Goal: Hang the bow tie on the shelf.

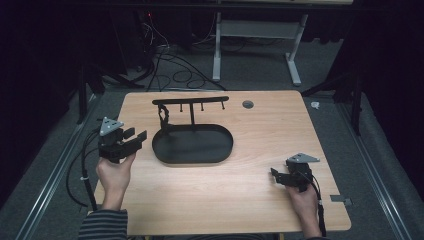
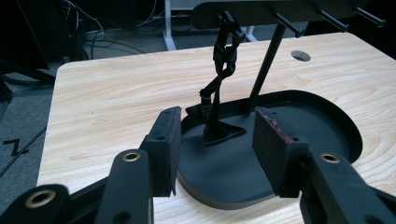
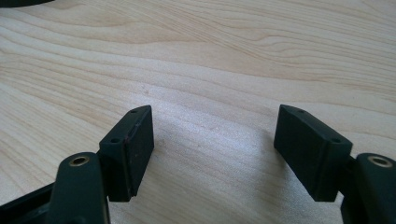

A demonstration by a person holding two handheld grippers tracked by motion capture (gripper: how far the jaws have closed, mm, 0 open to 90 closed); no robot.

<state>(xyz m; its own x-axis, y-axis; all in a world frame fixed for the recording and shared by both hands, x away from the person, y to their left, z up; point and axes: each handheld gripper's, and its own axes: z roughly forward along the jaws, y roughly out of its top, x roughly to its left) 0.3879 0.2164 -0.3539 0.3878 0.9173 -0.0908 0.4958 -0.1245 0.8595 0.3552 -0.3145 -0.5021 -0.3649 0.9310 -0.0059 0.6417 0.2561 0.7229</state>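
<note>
My left gripper (image 1: 131, 138): black body, grey triangular plate on top, black cable trailing toward 7 o'clock. My fingers (image 2: 168, 140): black blocks, brass-ringed pivot holes. Right gripper (image 1: 278, 175) matches. Left sleeve (image 1: 102, 225) striped.

Overhead light falls on the bench (image 1: 240, 150), leaving the surroundings from 9 through 12 to 3 o'clock nearly black in the high view. The black tray (image 1: 192, 146) shows little surface detail. In the right gripper view, soft shadows lie beneath the jaws, and the near jaw parts at 6 o'clock are slightly blurred. No strong glare is visible.
</note>
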